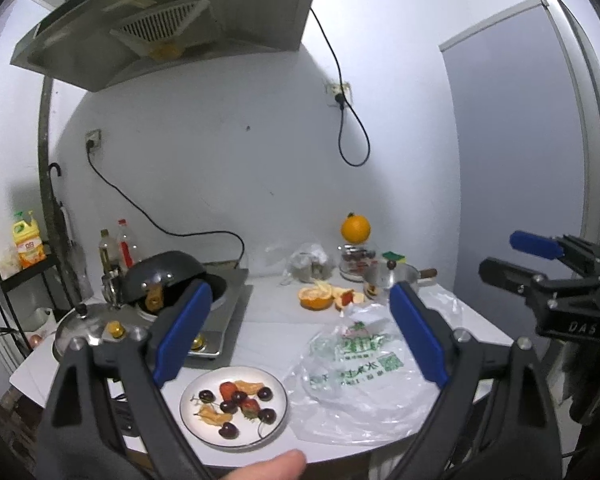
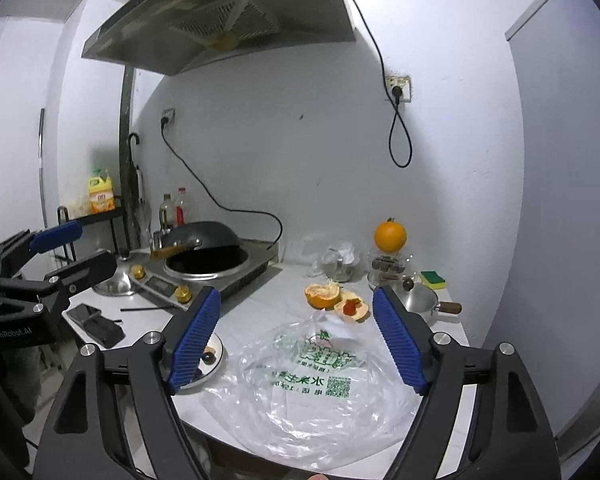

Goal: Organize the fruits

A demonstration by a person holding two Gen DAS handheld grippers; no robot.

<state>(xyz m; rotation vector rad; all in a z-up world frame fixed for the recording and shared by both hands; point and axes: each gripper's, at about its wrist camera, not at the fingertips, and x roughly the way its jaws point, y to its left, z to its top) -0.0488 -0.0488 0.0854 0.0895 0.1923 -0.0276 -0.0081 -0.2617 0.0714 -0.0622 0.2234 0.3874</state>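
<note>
A white plate (image 1: 278, 420) at the table's front holds several dark cherries (image 1: 265, 393), strawberries (image 1: 247, 405) and orange segments (image 1: 249, 387). It shows partly behind my right gripper's left finger in the right wrist view (image 2: 217, 350). My left gripper (image 1: 300, 332) is open and empty, raised above the plate and the plastic bag (image 1: 360, 376). My right gripper (image 2: 298, 338) is open and empty above the bag (image 2: 316, 392). Peeled orange pieces and a strawberry (image 2: 336, 300) lie behind the bag. A whole orange (image 2: 390, 236) sits on a glass jar.
An induction stove with a tilted black wok (image 2: 204, 240) stands at the left. A steel pot lid (image 1: 78, 326), a small steel pan (image 2: 420, 300), a sponge (image 2: 433, 278), bottles (image 2: 176, 208) and a phone (image 2: 96, 322) are around. A wall stands behind the table.
</note>
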